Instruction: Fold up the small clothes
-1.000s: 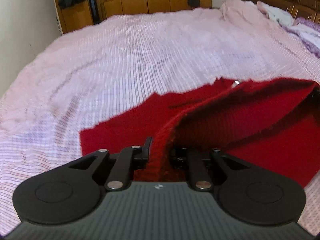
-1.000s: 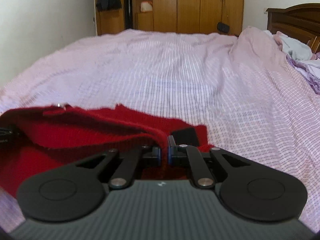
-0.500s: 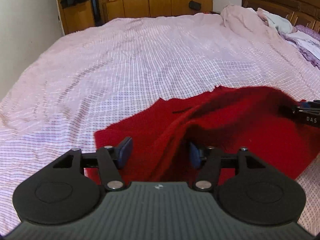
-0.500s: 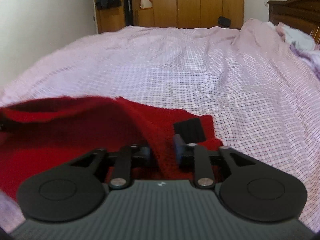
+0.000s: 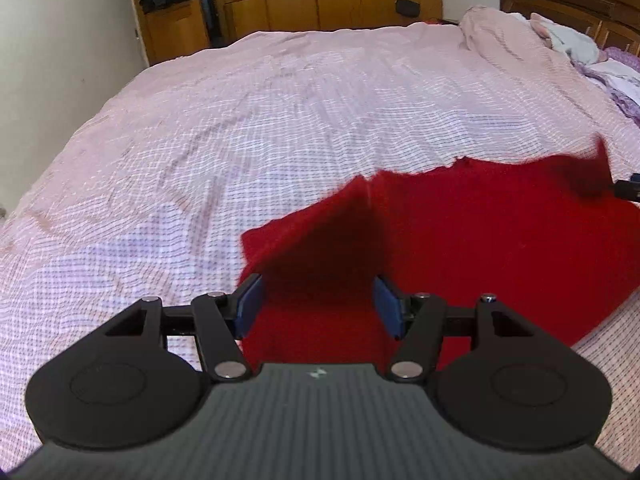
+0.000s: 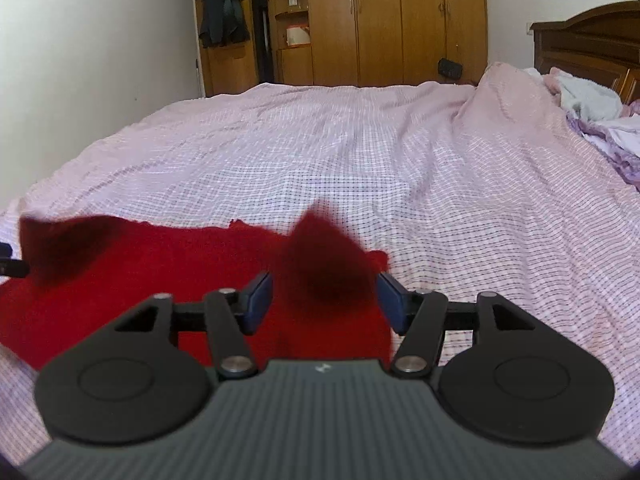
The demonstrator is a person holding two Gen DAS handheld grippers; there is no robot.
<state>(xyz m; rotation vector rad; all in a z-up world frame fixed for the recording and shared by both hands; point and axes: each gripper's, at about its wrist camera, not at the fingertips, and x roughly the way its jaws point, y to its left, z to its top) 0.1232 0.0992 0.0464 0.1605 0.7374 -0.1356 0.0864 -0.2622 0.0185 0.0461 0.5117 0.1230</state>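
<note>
The red cloth [image 5: 480,248] lies on the bed [image 5: 280,128], on the pink checked bedcover, near the front edge of both views. It is a knitted or fleecy fabric, and most of it is spread flat.

In the left wrist view, the left gripper [image 5: 319,307] is open: its two blue pads [image 5: 249,304] stand wide apart and do not press anything. Between them a corner of the red cloth is raised and blurred; it does not touch either pad, as far as one can see. To the right the cloth stretches flat up to the edge of the picture, where another blurred red corner stands up beside a small dark part of the other tool.

In the right wrist view, the right gripper [image 6: 325,303] is open as well, with the pads [image 6: 390,304] far from each other. A blurred red flap of the cloth [image 6: 140,272] rises between them, free of both. The rest of the cloth goes to the left, where a second raised corner is seen.

Behind the bed there are wooden wardrobes [image 6: 396,20] with a dark coat [image 6: 222,8] hanging at the left. At the right stand a dark wooden headboard [image 6: 588,40] and a pile of pale laundry [image 6: 600,120].
</note>
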